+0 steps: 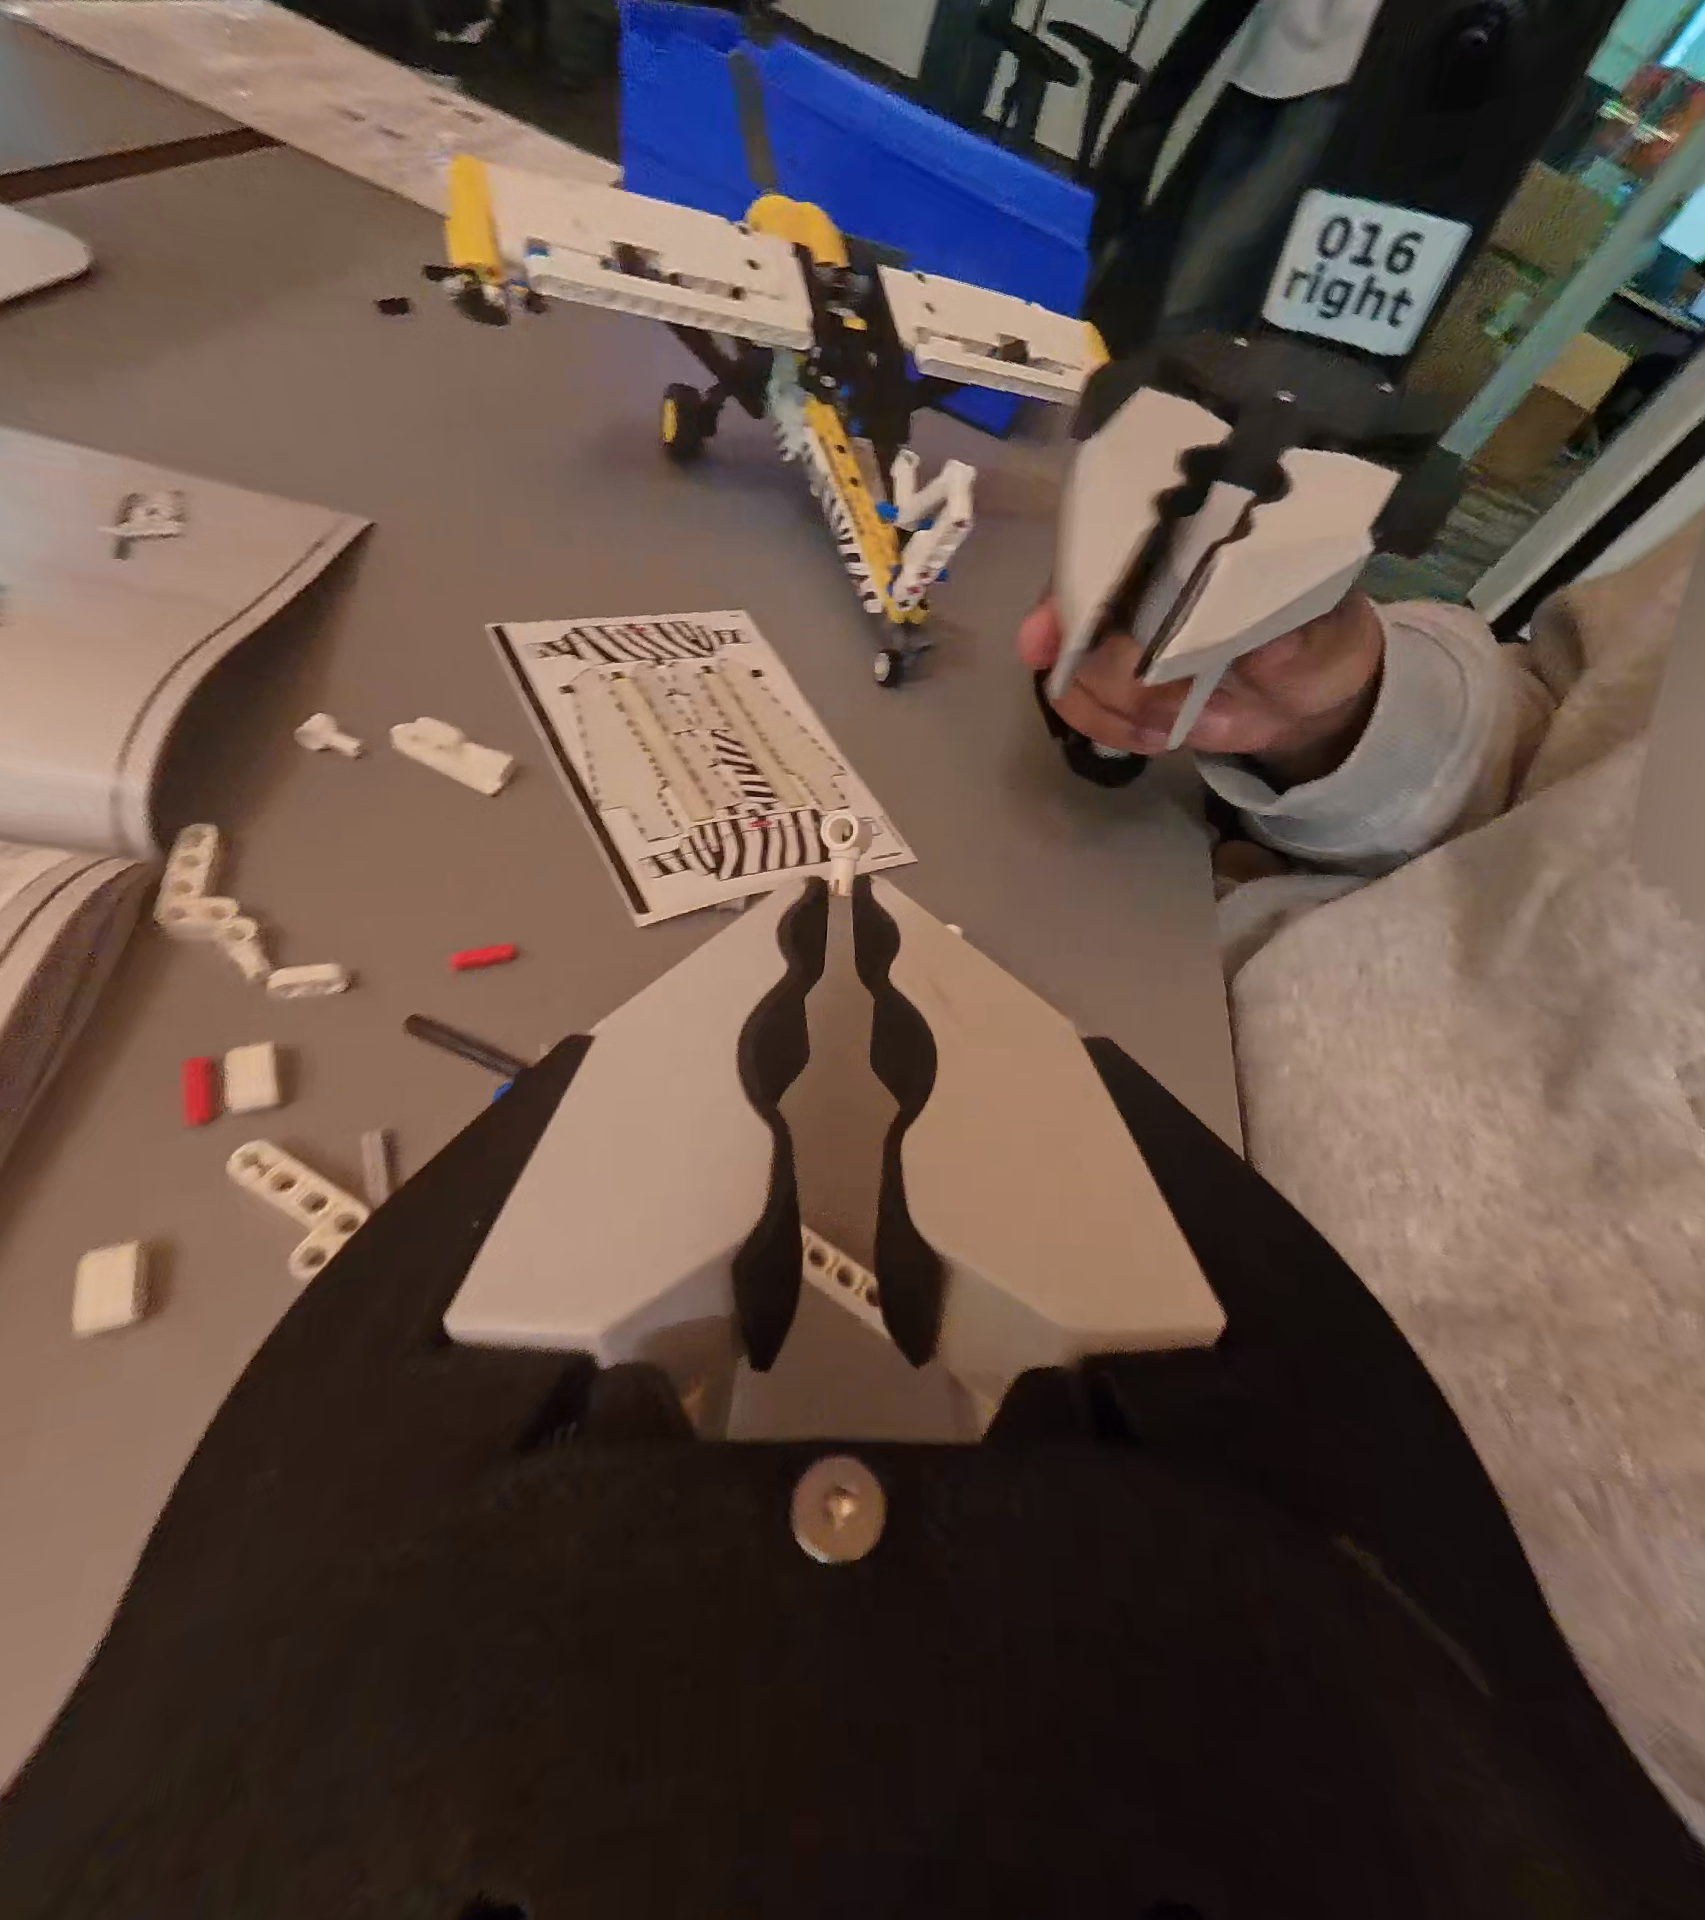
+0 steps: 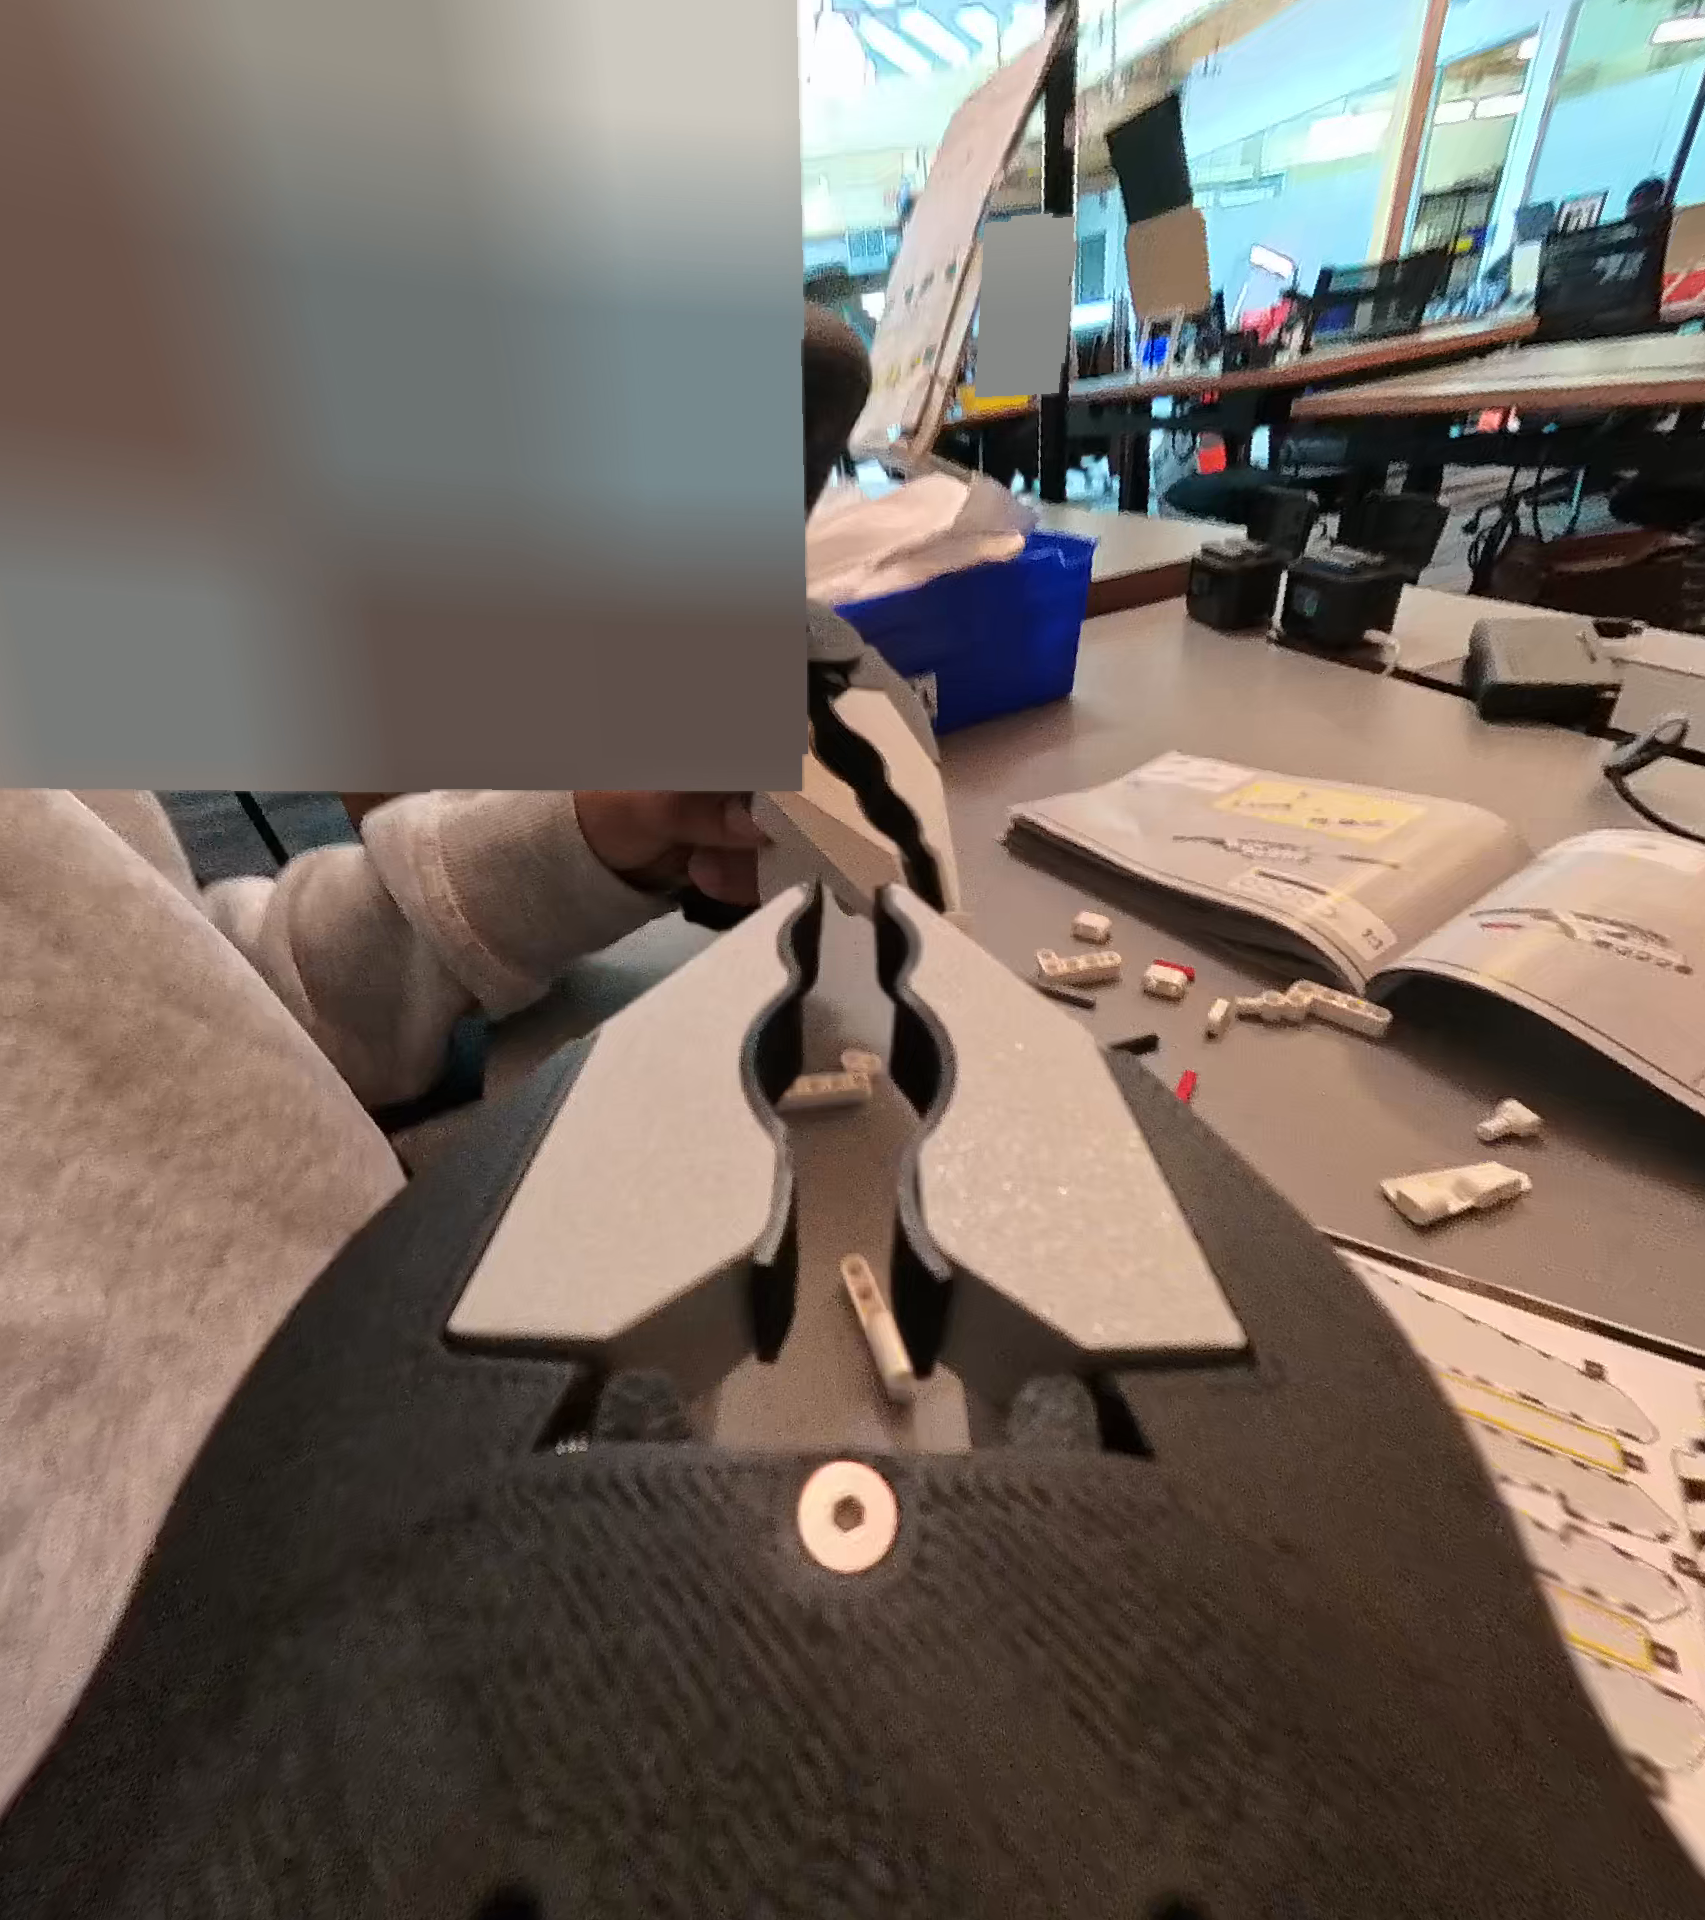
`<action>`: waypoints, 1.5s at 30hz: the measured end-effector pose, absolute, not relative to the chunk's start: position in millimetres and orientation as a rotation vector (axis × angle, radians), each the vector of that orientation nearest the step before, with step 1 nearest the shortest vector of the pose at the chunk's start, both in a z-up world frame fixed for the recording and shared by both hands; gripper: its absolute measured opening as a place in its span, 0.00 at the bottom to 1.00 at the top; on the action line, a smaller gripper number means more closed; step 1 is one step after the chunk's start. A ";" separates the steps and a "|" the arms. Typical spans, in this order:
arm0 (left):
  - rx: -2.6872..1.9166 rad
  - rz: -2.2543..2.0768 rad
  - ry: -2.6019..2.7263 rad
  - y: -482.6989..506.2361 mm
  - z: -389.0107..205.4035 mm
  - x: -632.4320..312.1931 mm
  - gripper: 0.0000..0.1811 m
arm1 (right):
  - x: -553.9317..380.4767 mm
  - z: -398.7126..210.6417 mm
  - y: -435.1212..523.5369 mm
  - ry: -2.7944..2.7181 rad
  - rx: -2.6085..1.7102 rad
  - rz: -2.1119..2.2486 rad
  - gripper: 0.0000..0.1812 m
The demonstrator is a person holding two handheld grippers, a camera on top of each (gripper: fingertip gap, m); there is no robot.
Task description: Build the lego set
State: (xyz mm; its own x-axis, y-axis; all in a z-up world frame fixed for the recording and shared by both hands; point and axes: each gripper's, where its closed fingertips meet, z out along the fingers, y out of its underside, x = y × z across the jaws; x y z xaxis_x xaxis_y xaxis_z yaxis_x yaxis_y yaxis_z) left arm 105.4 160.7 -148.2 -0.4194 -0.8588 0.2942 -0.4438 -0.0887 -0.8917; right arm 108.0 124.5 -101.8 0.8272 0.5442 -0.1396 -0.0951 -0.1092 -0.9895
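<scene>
While pinching a small white pin (image 1: 840,854), the left hand-held gripper (image 1: 837,883) hovers above the sticker sheet (image 1: 692,748).

Table layout around the part-built plane

Sticker sheet (image 1: 697,764) flat at mid-table, with plane model (image 1: 806,343) behind it and bin (image 1: 827,135) behind that; open instruction booklet (image 1: 48,675) to the left; loose pieces (image 1: 256,1081) scattered between booklet and sheet, on the table (image 1: 412,468).

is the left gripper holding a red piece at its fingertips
No, the left gripper pinches a small white pin piece at its tips, while the red piece lies loose on the table.
</scene>
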 end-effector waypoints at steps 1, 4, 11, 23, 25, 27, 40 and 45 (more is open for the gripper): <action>-1.389 -1.533 1.826 155.8 -149.9 107.1 0.01 | 108.0 -108.6 126.5 -0.384 -1.636 0.539 0.09; -1.355 -1.632 1.841 143.7 -152.3 109.1 0.01 | 106.8 -125.1 126.9 -0.448 -1.725 0.496 0.12; -1.284 -1.728 1.906 128.8 -154.8 104.3 0.01 | 104.7 -135.1 122.0 -0.626 -1.786 0.468 0.09; -1.191 -1.620 1.936 126.8 -159.3 105.0 0.01 | 102.4 -152.3 129.4 -0.555 -1.922 0.719 0.05; -1.201 -1.603 1.950 126.7 -163.5 105.8 0.01 | 103.7 -156.4 130.6 -0.544 -1.945 0.708 0.04; -1.206 -1.581 1.968 126.1 -167.6 106.3 0.01 | 103.7 -159.7 131.2 -0.536 -1.961 0.712 0.04; -1.195 -1.514 2.005 122.4 -174.7 107.6 0.01 | 101.4 -170.4 130.6 -0.578 -2.051 0.670 0.03; -1.319 -1.504 2.016 117.2 -184.6 106.2 0.08 | 107.0 -179.1 122.8 -0.651 -2.165 0.541 0.03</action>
